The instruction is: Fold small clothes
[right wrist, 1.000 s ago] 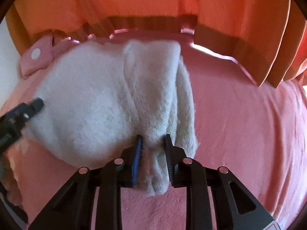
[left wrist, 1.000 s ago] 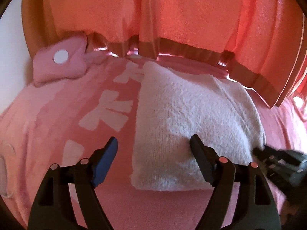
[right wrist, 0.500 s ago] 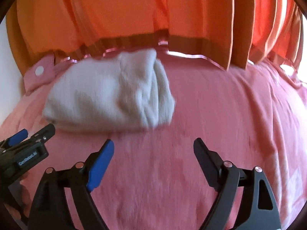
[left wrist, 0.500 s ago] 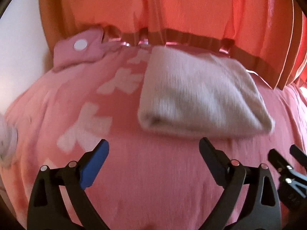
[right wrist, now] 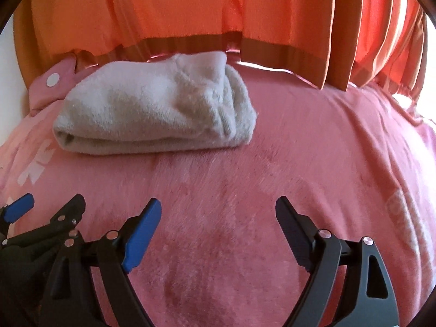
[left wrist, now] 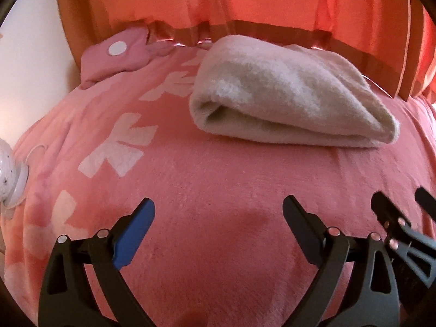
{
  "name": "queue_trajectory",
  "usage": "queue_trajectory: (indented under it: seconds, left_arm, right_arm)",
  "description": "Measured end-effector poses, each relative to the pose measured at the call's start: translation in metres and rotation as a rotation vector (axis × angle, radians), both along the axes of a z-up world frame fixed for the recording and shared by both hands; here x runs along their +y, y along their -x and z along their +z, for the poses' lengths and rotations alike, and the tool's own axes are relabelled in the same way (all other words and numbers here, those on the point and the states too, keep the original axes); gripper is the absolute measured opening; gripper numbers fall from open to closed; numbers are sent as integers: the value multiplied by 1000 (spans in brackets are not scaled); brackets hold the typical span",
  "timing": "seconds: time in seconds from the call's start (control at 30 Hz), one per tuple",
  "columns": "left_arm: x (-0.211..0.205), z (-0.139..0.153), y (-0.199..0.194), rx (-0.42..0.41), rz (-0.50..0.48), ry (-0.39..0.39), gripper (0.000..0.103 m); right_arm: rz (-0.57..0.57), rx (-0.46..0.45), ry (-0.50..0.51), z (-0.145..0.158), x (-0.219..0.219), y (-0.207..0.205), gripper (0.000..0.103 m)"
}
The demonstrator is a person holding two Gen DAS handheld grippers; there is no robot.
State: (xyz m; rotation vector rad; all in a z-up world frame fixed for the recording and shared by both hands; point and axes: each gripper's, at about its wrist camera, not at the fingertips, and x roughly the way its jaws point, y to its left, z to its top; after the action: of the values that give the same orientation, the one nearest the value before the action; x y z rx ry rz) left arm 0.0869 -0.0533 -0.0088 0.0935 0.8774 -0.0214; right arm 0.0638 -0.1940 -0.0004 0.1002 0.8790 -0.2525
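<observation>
Covering the whole bed, a pink blanket [left wrist: 218, 185] with pale snowflake prints spreads below orange curtains [right wrist: 177, 8]. Near its far edge lies the folded cream garment [right wrist: 155, 109], flat, touched by neither tool. Both the left tongs [left wrist: 218, 212] and right tongs [right wrist: 218, 212] hover side by side well short of it, spread wide and holding nothing.

Folded white garment [left wrist: 288, 92] on pink blanket [left wrist: 218, 179]
</observation>
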Motion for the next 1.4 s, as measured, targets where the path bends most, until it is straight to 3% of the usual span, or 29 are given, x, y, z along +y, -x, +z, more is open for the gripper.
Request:
queue_trajectory:
  seconds: [0.17,1.4]
  left_arm:
    - [0,-6,-4,6,38,-3,92]
    - [2,-9,-9,30,38,-17,91]
  right_arm:
    - [-12,7,32,-5,7,-4,84]
    - [-56,39,-6,-14,6,-7,84]
